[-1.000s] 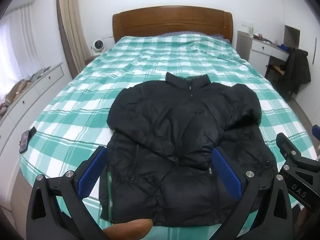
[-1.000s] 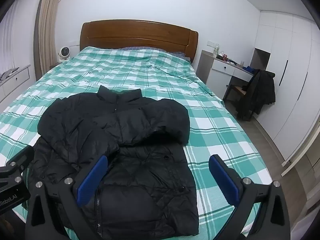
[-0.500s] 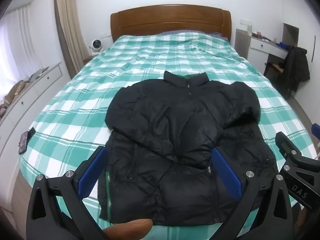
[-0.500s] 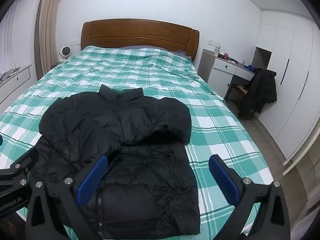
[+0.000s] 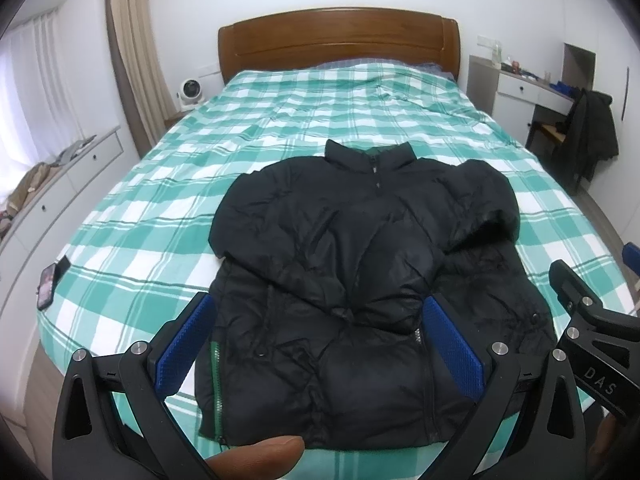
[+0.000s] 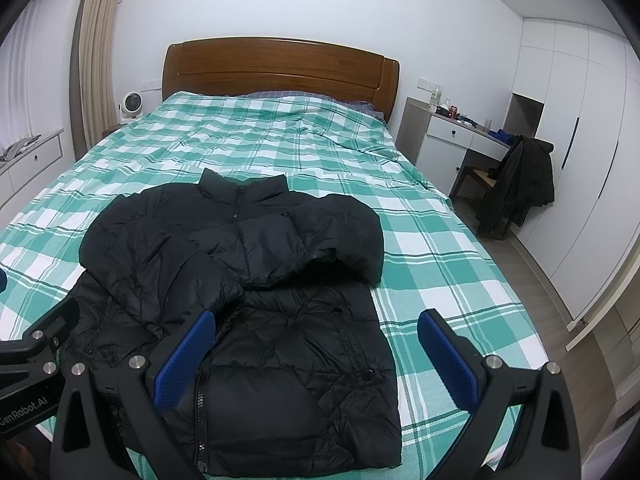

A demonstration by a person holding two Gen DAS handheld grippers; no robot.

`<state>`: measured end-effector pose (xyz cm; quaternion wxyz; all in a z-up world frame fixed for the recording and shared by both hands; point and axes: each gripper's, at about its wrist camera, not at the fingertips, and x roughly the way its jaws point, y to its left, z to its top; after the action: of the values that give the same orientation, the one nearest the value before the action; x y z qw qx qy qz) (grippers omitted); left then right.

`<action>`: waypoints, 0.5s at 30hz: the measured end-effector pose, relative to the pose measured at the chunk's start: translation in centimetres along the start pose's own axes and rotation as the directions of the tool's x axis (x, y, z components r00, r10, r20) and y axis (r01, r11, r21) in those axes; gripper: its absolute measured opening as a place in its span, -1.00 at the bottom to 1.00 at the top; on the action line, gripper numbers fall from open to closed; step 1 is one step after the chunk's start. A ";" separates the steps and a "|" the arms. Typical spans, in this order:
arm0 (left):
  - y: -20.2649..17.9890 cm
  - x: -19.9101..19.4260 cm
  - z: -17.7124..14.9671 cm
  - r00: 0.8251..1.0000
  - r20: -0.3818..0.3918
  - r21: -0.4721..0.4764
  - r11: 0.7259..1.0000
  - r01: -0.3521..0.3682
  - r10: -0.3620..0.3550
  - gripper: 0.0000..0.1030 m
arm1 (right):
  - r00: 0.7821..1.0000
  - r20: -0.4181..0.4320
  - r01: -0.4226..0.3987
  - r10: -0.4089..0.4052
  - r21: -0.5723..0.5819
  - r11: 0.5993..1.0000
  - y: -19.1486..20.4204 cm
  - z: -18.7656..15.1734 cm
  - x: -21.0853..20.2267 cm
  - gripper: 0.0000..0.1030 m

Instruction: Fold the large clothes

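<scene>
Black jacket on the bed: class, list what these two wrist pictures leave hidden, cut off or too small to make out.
- Jacket hem, left wrist view: partly covered by a thumb and the left gripper.
- Jacket lower left corner, right wrist view: behind the right gripper.
- Jacket underside: hidden against the bed.
- Phone screen: too small to read.
- Desk items: too small to identify.

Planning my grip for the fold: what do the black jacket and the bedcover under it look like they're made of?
The black puffer jacket looks like padded synthetic shell, probably nylon or polyester: quilted, puffy, faintly shiny, finely creased, so likely slippery. The green-and-white checked bedcover looks like matte woven cloth, perhaps cotton, with soft wrinkles and no sheen.
</scene>
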<state>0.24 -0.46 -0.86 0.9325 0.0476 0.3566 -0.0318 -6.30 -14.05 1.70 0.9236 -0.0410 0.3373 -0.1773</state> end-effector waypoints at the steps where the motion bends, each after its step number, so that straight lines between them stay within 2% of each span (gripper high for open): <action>1: -0.1 0.0 -0.1 1.000 0.000 0.004 1.000 0.000 0.000 0.99 | 1.000 -0.002 -0.001 0.001 0.002 1.000 0.0 0.0 0.0 1.00; 13: 0.4 0.7 -0.4 1.000 -0.011 0.017 1.000 0.017 -0.017 0.99 | 1.000 -0.005 -0.018 0.019 0.024 1.000 -1.1 -0.7 0.3 1.00; 15: 0.8 0.7 -0.6 0.999 -0.014 0.011 0.999 0.037 -0.037 0.99 | 0.999 0.010 -0.044 0.044 0.035 0.998 -1.5 -0.9 0.3 1.00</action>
<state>0.45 0.34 -1.76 0.9289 0.0463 0.3638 -0.0505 -7.09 -15.58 1.10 0.9294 -0.0180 0.3307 -0.1629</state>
